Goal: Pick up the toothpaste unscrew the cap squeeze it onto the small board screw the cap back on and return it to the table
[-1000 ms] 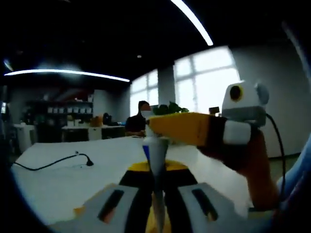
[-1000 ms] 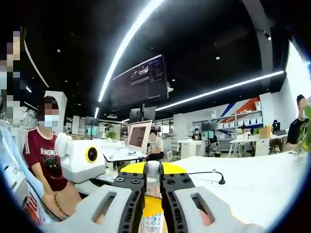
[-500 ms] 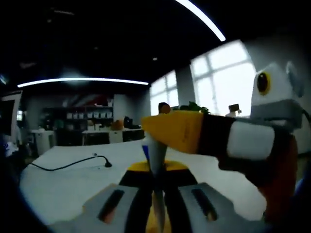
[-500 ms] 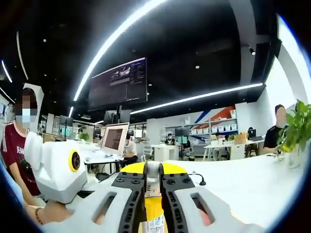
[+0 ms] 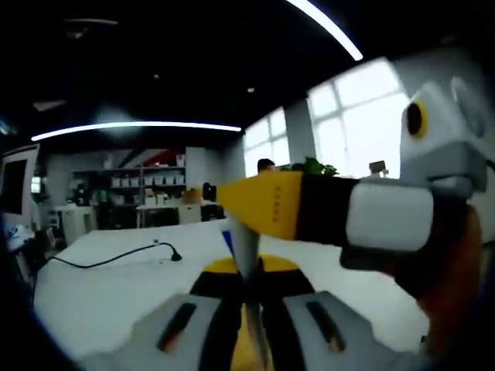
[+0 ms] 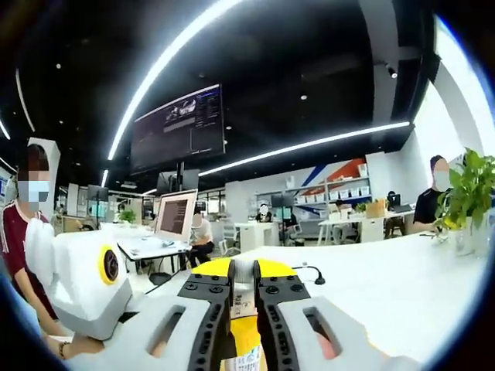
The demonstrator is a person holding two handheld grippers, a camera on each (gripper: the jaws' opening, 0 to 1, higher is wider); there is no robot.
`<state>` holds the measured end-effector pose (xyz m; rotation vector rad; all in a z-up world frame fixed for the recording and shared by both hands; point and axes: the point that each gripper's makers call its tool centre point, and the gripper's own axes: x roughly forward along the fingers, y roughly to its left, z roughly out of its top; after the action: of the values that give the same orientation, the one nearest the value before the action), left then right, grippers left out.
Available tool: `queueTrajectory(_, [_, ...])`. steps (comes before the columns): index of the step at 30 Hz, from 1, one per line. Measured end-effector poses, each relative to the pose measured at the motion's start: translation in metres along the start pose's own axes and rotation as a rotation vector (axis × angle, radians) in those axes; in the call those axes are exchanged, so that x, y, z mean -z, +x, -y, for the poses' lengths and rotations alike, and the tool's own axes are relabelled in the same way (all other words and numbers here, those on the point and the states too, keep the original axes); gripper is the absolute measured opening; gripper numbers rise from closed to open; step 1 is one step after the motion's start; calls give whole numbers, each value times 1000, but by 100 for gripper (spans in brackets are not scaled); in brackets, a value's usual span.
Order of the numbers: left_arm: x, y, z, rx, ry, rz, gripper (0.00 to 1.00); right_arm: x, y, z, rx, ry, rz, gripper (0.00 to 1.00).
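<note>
My left claw (image 5: pixel 246 309): jaws drawn close together on the flat tail of the toothpaste tube (image 5: pixel 242 251), which stands up thin and pale between them with a blue edge showing.
My right claw (image 6: pixel 242 305): jaws narrow, pinched at the cap end of the same tube (image 6: pixel 246 354); I cannot see the cap itself clearly between the black pads.
Toothpaste: held in the air between both claws, above the white table (image 6: pixel 402 290), touching neither table nor anything else I can see.
Right claw in the left gripper view (image 5: pixel 263 205): its yellow jaw tip reaches in from the right and meets the top of the tube.
Left claw in the right gripper view (image 6: pixel 81 282): its white body sits low at the left, just beside my own.
Label: the tube is yellow with a white band and small blue print near the bottom edge; too small to read.
Other writing: the hanging screen (image 6: pixel 178 124) shows pale marks, unreadable.
Table: a black cable (image 5: pixel 116 255) lies on it; a potted plant (image 6: pixel 468 197) stands at the far right.
</note>
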<state>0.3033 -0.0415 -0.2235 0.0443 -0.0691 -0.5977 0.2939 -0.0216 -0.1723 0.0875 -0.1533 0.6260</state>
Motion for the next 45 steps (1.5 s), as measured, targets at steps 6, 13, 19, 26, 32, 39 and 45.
queueTrajectory(6, [-3, -2, 1, 46, -61, 3, 5, -3, -1, -1, -16, 24, 21, 9])
queueTrajectory(13, [-3, -5, 3, 151, -159, 7, 5, -2, -2, -5, -74, -35, 30, 10])
queueTrajectory(19, [-7, -9, 6, 245, -161, 15, 5, -13, -13, -9, -117, -90, 61, 22])
queueTrajectory(26, [-12, -23, 17, 478, -172, 7, 5, -23, -24, -9, -247, -101, 54, 23])
queueTrajectory(32, [-13, -37, 30, 696, -223, 5, 5, -22, -29, -17, -444, -20, 4, 20])
queueTrajectory(39, [-15, -51, 44, 852, -220, 15, 5, -24, -45, -40, -745, 119, -36, 20])
queueTrajectory(45, [-15, -60, 51, 923, -239, 20, 5, -26, -42, -32, -780, 156, -49, 15])
